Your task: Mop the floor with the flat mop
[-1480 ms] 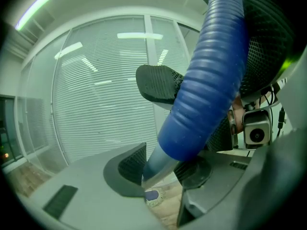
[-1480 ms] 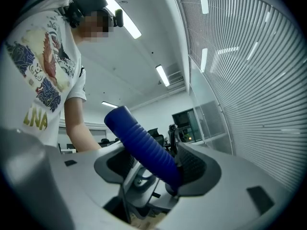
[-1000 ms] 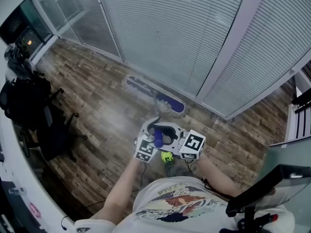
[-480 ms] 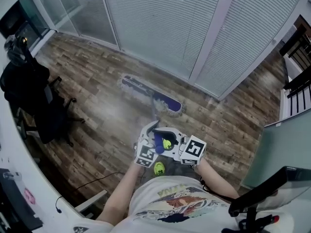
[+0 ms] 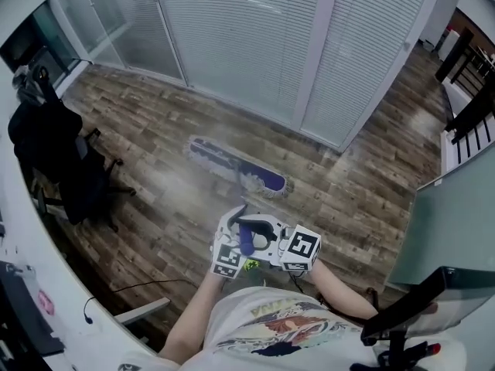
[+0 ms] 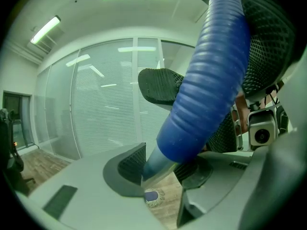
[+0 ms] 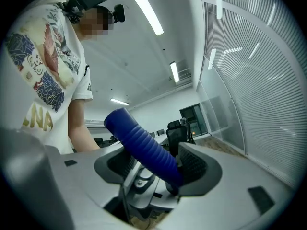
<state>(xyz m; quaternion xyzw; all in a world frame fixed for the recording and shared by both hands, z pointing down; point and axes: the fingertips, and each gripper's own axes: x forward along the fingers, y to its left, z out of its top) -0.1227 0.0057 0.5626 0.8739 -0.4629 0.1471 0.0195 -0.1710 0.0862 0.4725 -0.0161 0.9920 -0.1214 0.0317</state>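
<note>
A: Any legible writing?
B: None. The yellow lettering on the shirt [image 7: 41, 121] is cut off; the left cube [image 5: 227, 258] and right cube [image 5: 302, 246] bear only square markers.
A: The grippers?
B: Left gripper [image 6: 160, 169] and right gripper [image 7: 160, 169] both clench the blue ribbed handle [image 6: 206, 90] of the single flat mop [image 5: 236, 167], whose pad lies on the wood floor [image 5: 155, 130] beyond them, near the glass wall [image 5: 232, 45]

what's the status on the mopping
Left gripper and right gripper both clamped on mop handle. Mop head flat on floor. Office chair off left, clear.
</note>
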